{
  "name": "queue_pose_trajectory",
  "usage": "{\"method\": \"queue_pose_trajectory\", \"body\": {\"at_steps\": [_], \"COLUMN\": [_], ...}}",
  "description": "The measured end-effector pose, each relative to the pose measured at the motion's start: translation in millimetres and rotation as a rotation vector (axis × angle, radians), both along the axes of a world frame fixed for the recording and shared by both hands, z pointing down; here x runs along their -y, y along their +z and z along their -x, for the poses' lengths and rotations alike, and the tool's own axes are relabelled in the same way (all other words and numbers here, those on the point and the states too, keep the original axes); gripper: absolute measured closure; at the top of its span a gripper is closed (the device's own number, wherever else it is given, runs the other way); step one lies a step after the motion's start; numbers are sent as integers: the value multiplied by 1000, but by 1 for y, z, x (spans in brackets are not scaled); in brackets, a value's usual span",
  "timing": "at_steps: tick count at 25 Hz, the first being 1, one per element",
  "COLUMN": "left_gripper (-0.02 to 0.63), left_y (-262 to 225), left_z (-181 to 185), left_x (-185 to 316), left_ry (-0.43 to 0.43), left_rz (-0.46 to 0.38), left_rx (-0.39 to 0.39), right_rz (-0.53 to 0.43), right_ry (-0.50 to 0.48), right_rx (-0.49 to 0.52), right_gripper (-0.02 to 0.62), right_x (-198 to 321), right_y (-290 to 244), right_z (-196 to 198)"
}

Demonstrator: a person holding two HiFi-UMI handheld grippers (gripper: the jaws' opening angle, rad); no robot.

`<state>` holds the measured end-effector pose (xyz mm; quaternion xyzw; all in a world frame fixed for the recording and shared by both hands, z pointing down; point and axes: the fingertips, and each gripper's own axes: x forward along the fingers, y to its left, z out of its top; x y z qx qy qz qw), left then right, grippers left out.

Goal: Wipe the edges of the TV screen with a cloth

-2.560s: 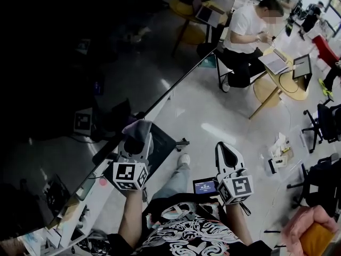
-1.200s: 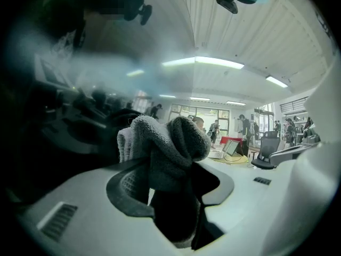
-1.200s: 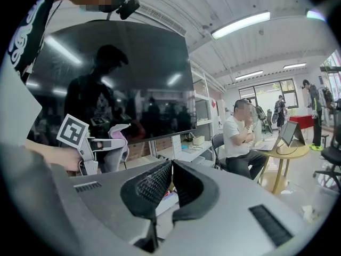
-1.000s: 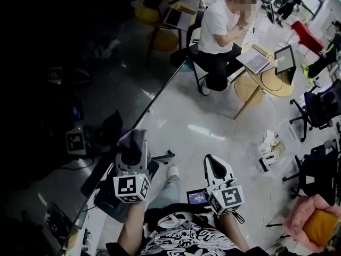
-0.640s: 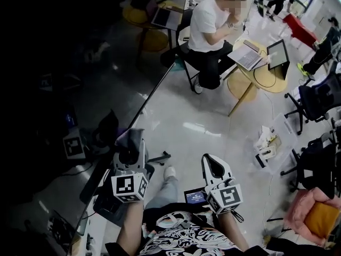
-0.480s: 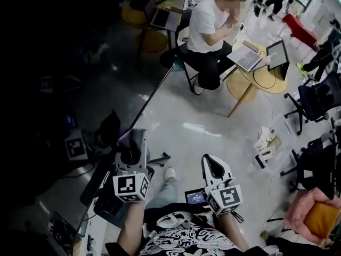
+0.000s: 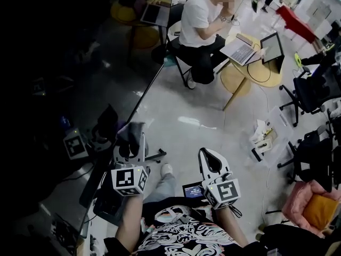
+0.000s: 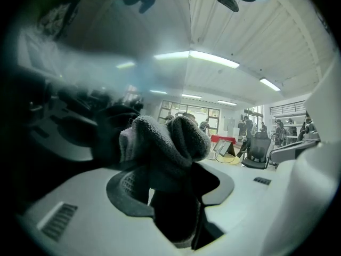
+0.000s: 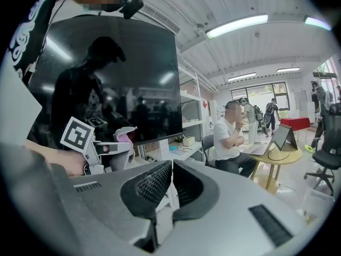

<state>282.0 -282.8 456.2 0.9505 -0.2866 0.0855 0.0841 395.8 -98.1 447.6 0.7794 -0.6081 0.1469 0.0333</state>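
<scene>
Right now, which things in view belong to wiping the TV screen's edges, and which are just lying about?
For the job:
cloth, clamped in the left tongs
TV screen
right tongs, shut and empty

Lying about:
laptop on the round table
office chair
pink cushion

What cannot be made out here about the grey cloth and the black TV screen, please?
- Contact between grey fleecy cloth and black TV screen: left gripper view, blurred close up.
- Screen's lower left corner: right gripper view, behind the left gripper.
- Screen surface: head view, too dark.
</scene>
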Motion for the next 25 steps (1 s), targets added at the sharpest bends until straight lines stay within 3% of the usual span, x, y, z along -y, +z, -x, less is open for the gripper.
{"method": "queue_pose_trajectory", "body": {"at_steps": [12, 25], "left_gripper": [408, 408], "left_y": [-11, -12], "left_z": [-19, -71], "left_x": [3, 23], "left_ry": [18, 26], "left_rz": [22, 91], "left_rx": [-21, -72], "right_rz": [-28, -22], "right_ry": [20, 108], "right_rx": [-13, 3], "right_gripper": [565, 565], "right_x": [0, 10], "right_y": [-9, -7], "right_z": [-9, -59]}}
